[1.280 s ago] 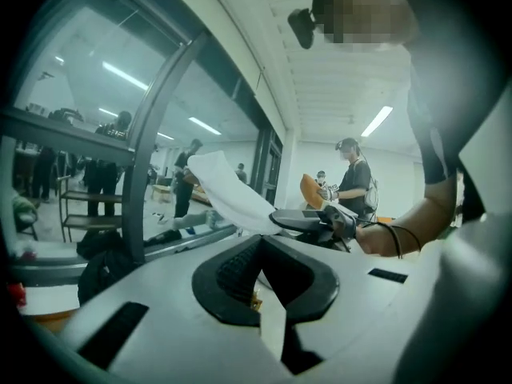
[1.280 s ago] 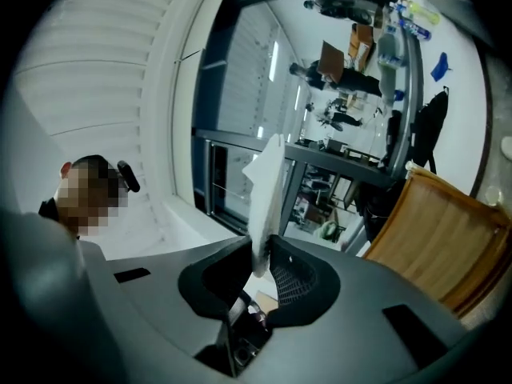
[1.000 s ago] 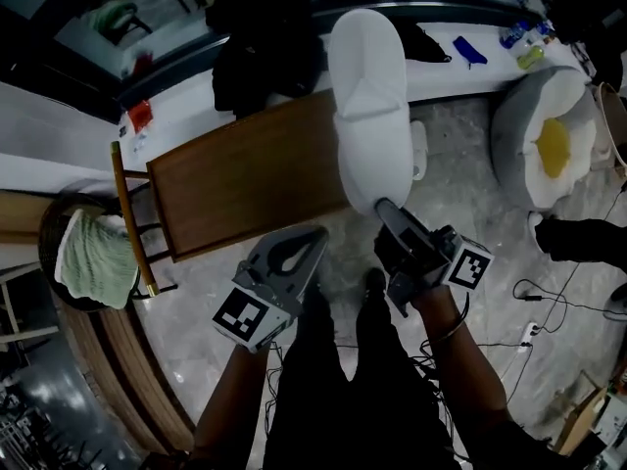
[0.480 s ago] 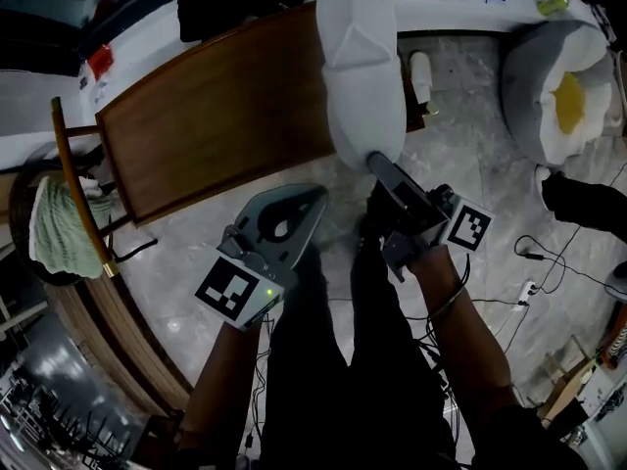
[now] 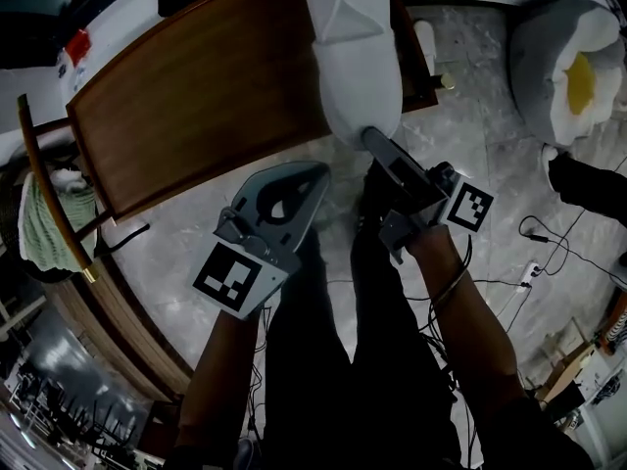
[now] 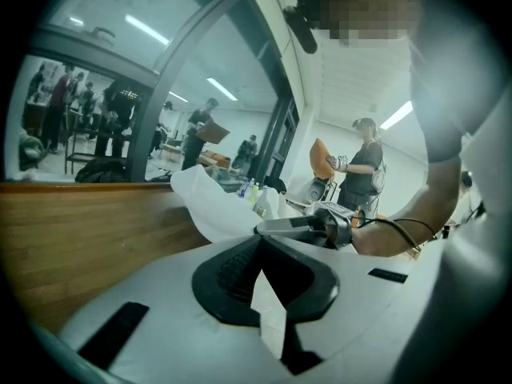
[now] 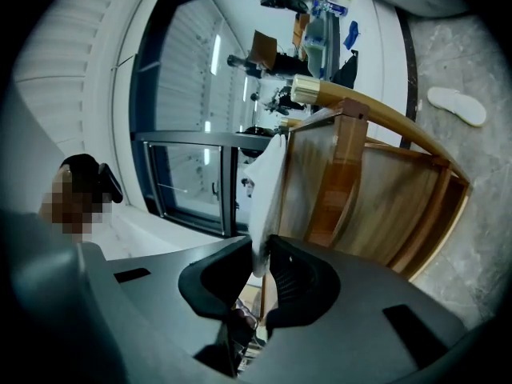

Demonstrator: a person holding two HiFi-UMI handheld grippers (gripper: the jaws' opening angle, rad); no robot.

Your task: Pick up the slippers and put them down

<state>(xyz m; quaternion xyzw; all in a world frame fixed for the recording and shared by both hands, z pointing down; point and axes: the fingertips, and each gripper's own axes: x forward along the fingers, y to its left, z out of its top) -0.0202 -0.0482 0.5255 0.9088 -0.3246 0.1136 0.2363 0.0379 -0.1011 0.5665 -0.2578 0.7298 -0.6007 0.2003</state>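
The white slipper [image 5: 353, 57] is clamped at its heel end by the right tool [image 5: 377, 147] and stretches away from the tips over the wooden tabletop's [image 5: 216, 116] right edge. The left tool [image 5: 312, 176] is held clenched, empty, beside it.

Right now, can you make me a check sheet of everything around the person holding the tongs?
Surface: wooden table, top bare where it shows.
Job's things: white slipper held over the table's end; second white slipper lying on the floor.
Clutter: green towel on a chair.
Grippers: right tongs clamped on the white slipper's end; left tongs shut, nothing in them.
Cables: cables on the floor.
Surroundings: marble floor; egg-shaped cushion.
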